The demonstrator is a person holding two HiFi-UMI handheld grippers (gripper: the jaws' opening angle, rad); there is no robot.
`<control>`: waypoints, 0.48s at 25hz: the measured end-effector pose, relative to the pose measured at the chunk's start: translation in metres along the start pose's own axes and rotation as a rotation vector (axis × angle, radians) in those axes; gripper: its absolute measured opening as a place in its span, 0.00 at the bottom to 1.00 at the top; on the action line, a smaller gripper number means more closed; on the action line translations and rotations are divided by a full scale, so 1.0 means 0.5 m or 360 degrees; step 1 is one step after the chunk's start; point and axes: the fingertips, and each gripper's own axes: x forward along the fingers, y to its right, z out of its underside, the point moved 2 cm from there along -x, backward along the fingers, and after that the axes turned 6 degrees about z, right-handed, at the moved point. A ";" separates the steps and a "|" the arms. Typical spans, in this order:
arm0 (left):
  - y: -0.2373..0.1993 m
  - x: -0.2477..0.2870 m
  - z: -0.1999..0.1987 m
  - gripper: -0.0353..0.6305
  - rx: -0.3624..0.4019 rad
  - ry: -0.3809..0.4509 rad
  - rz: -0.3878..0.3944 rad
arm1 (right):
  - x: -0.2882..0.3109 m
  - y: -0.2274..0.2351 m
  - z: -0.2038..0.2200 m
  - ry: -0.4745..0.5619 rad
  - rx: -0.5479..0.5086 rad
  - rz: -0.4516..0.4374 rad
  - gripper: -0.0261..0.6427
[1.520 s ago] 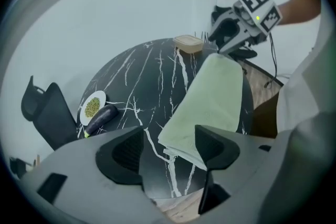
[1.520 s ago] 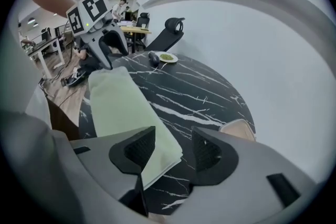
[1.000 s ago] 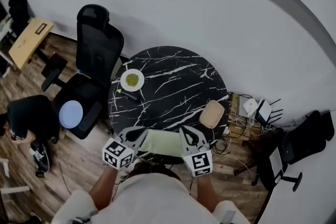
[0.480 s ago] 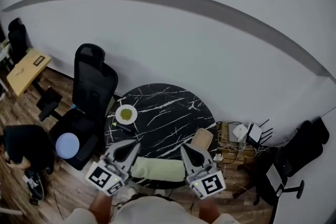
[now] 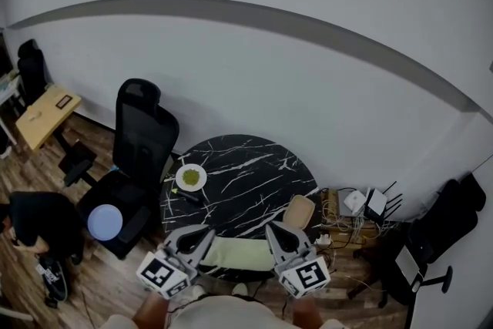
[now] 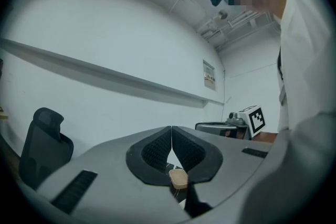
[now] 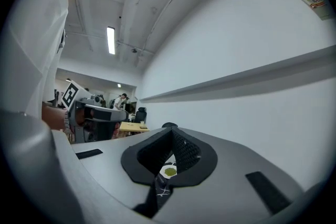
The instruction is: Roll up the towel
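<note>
The pale green towel [image 5: 235,253] lies as a roll along the near edge of the round black marble table [image 5: 246,166]. My left gripper [image 5: 205,234] hangs over the roll's left end and my right gripper [image 5: 273,229] over its right end, both lifted clear and pointing level. In the left gripper view the left gripper [image 6: 171,130] is shut, with nothing between its pads. The right gripper [image 7: 171,132] is shut and empty too. Each gripper view looks over the table and does not show the towel.
A white plate of green food [image 5: 191,177] and a dark object [image 5: 189,195] sit at the table's left, a tan tray [image 5: 299,212] at its right. A black office chair [image 5: 143,141] stands to the left, with a person [image 5: 31,223] beyond. Cables and boxes [image 5: 358,204] lie at the right.
Both grippers have risen from the towel's ends, still shut. The rolled towel stays on the table's near edge. The table now looks smaller and farther off.
</note>
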 end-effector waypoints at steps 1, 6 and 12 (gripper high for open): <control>0.005 -0.005 -0.001 0.06 0.0013 0.0003 0.0009 | 0.001 -0.009 -0.002 0.0006 0.0004 -0.0019 0.03; 0.018 -0.028 0.003 0.06 0.0028 0.0001 -0.0011 | 0.009 -0.051 -0.014 0.0032 0.0004 -0.0082 0.03; 0.023 -0.042 0.011 0.06 0.0023 -0.0041 -0.0038 | -0.006 -0.057 -0.019 0.0035 0.0031 -0.0066 0.03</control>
